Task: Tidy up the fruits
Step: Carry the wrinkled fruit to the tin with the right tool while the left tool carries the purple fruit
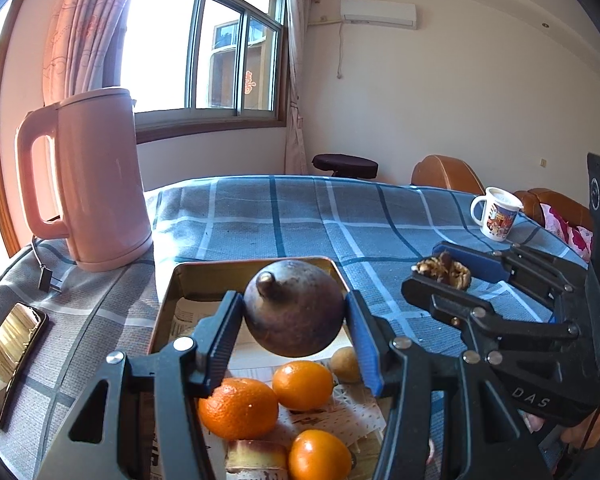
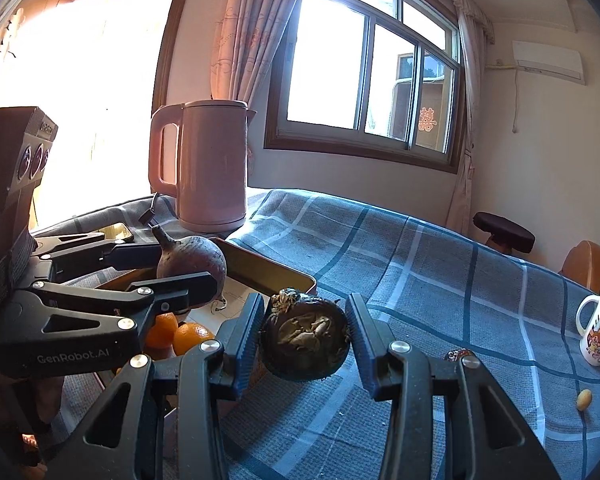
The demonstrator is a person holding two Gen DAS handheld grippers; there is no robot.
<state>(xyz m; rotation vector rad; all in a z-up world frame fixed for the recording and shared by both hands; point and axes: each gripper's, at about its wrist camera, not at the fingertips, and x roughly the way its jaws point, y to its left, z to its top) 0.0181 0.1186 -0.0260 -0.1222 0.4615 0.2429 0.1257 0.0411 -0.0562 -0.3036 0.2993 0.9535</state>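
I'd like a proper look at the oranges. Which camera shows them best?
The left wrist view: three oranges lie in the tin below the left gripper. The right wrist view shows only two, partly hidden behind that gripper.

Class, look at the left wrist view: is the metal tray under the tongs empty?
No. The metal tray holds three oranges on paper lining, below the left tongs.

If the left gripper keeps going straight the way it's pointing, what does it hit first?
Probably the far wall of the tin. The left gripper, its jaws shut on a dark round fruit, points slightly down over the tin. Beyond that rim lies only bare tablecloth. Depth is hard to judge.
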